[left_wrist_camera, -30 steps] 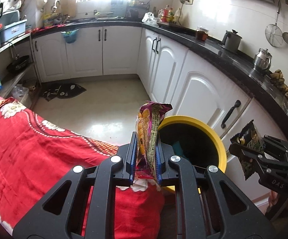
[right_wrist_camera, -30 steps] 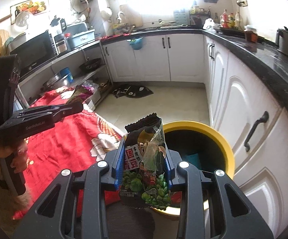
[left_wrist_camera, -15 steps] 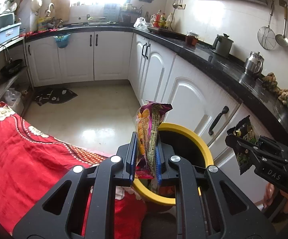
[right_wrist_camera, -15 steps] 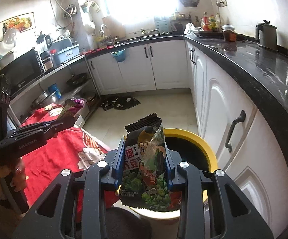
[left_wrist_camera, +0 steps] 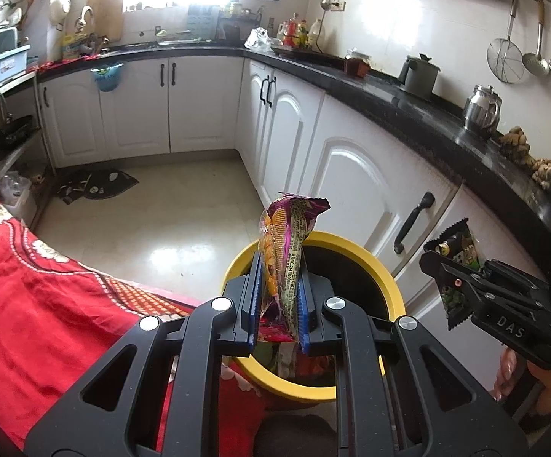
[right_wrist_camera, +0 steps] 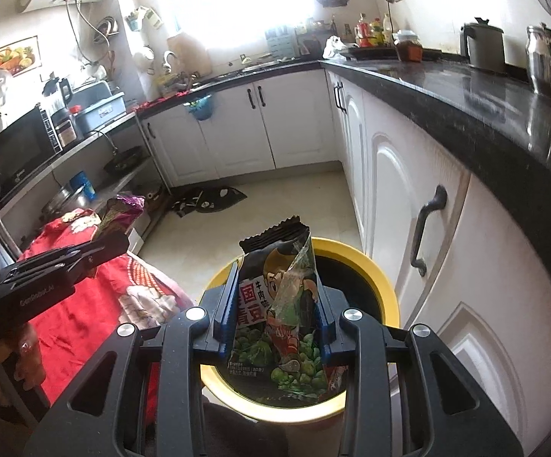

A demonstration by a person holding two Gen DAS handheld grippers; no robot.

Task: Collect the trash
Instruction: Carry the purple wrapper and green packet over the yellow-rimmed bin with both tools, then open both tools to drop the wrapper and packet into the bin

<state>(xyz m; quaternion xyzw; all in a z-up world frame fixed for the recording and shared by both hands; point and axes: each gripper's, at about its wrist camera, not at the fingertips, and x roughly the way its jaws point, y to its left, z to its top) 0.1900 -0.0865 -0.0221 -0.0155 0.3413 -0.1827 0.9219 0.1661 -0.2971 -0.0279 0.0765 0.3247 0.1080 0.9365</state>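
My left gripper [left_wrist_camera: 278, 297] is shut on a purple and orange snack wrapper [left_wrist_camera: 285, 251] that stands upright between its blue pads, over the near rim of a yellow trash bin [left_wrist_camera: 355, 247]. My right gripper [right_wrist_camera: 275, 304] is shut on a green pea snack bag [right_wrist_camera: 281, 308], held above the same yellow bin [right_wrist_camera: 374, 266]. In the left wrist view the right gripper [left_wrist_camera: 462, 285] with its green bag [left_wrist_camera: 460, 251] hangs to the right of the bin. The right wrist view has the left gripper [right_wrist_camera: 96, 251] and purple wrapper [right_wrist_camera: 121, 213] at the left.
A table under a red flowered cloth [left_wrist_camera: 27, 297] stands left of the bin. White cabinets [left_wrist_camera: 355, 175] under a black counter [left_wrist_camera: 427, 118] run along the right, close behind the bin. A dark mat [left_wrist_camera: 96, 186] lies on the pale floor. A hand [right_wrist_camera: 1, 361] holds the left gripper's handle.
Both grippers have moved forward and slightly down with their wrappers, so the yellow bin now lies more directly beneath them. Less of the red cloth shows under the left gripper.
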